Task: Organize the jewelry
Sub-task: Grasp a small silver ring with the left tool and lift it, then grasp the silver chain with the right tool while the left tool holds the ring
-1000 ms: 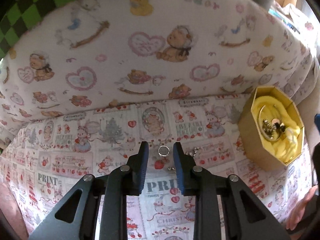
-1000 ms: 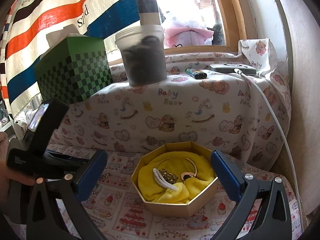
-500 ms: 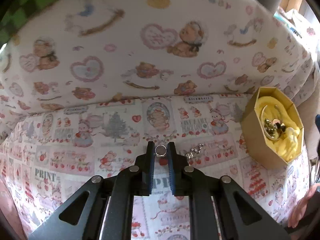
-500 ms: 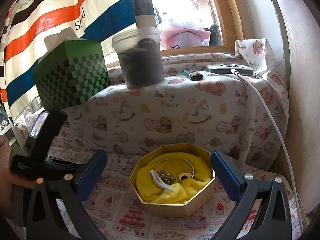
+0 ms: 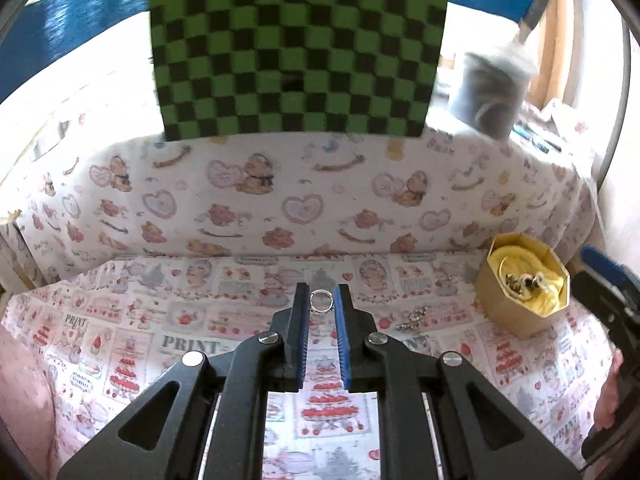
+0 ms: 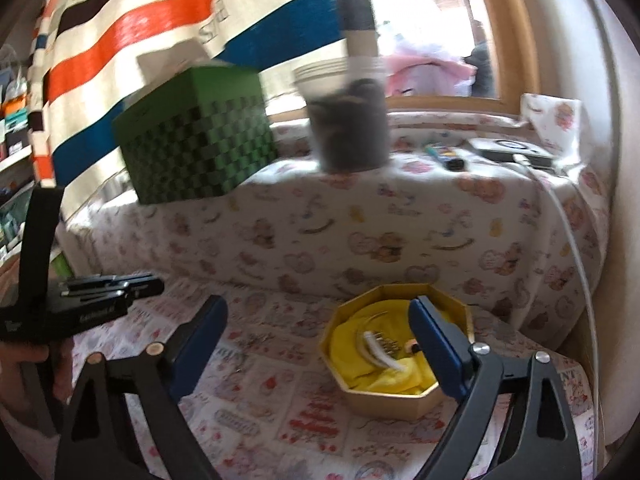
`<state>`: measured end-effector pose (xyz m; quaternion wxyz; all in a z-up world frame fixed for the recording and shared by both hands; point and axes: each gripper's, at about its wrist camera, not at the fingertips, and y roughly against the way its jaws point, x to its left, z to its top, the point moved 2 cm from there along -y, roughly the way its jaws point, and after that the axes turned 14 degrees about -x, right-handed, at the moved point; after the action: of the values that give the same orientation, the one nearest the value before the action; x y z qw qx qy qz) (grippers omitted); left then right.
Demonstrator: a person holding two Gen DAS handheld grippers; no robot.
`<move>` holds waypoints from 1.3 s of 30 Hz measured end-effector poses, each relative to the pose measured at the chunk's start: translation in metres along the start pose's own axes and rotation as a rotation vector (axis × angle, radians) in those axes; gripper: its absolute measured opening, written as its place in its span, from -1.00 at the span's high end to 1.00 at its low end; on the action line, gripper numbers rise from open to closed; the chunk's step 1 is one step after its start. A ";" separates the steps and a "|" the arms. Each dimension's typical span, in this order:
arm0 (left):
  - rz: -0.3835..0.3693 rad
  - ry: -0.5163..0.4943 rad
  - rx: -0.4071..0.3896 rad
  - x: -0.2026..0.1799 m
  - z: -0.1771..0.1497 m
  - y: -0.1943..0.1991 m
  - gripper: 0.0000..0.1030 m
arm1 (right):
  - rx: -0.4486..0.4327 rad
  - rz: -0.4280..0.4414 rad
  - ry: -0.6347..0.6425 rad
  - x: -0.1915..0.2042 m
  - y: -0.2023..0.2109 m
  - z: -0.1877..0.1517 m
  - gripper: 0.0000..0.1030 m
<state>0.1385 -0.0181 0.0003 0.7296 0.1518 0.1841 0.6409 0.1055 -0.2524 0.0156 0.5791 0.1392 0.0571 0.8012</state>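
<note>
While the left gripper (image 5: 321,305) pinches a small silver ring (image 5: 320,302) between its blue fingertips, just below the centre of the left wrist view, the step in hand looks like the carry: the ring is off the printed cloth (image 5: 168,312) and headed, I judge, for the octagonal gold box (image 5: 516,312) at the right edge of that frame. The ring stands nearly upright with its open face toward the camera, so its axis runs along the fingers; a band has no real long axis, and the pads press on its two sides. The right gripper (image 6: 320,332) has its fingers spread wide with nothing between them; its jaws have just been closing somewhat, and its right finger overlaps the box's yellow lining (image 6: 352,332) at lower centre-right of the right wrist view. Next, the ring needs bringing over the box's open top and releasing onto the yellow fabric, clear of the pieces already there. A few small loose pieces (image 5: 412,318) lie on the cloth between gripper and box, probably still to be gathered.
</note>
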 end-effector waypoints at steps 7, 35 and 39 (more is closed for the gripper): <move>0.040 0.000 0.001 0.020 -0.007 -0.014 0.78 | 0.263 0.044 0.033 0.040 -0.055 -0.008 -0.24; 0.091 0.090 -0.053 0.044 0.001 0.001 0.78 | 0.389 -0.006 0.005 0.054 -0.095 -0.036 0.88; 0.089 0.080 -0.088 0.039 0.005 0.012 0.78 | 0.295 0.052 -0.039 0.046 -0.060 -0.017 0.88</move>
<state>0.1351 0.0226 0.0076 0.6985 0.1017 0.1779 0.6857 0.1415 -0.1887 -0.0087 0.5323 0.2400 0.1593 0.7961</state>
